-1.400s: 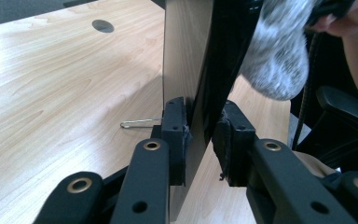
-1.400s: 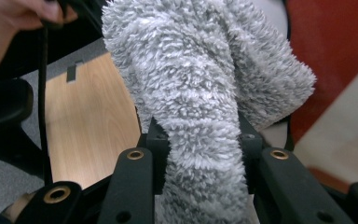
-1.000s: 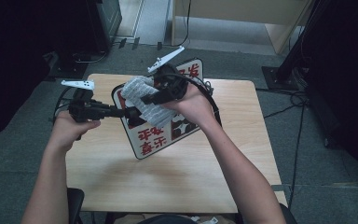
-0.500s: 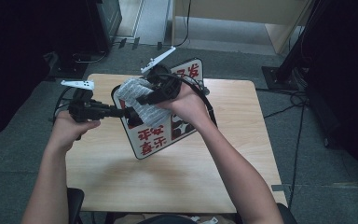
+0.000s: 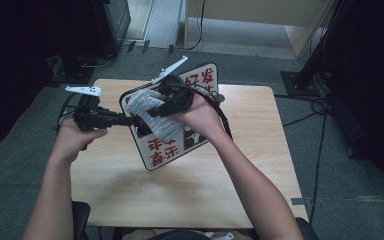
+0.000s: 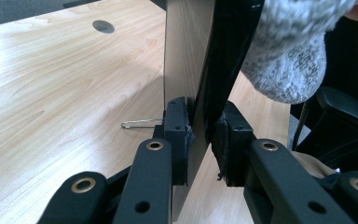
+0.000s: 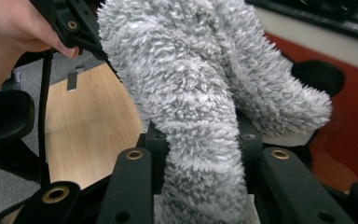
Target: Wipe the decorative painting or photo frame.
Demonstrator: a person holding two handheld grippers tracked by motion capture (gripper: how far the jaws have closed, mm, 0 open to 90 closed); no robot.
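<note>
Barely anything's shifted in the last second — the right gripper [image 5: 152, 111] nudged the fluffy grey cloth [image 5: 152, 114] a touch across the sign board [image 5: 182, 142], jaws clenched on it. Left gripper [image 5: 130, 120] clamps the board's left edge, tilted above the desk [image 5: 130, 195] — looks like wiping's mid-stroke.

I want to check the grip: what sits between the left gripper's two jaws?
The sign board's edge, clamped by the left gripper, in the left gripper view.
</note>
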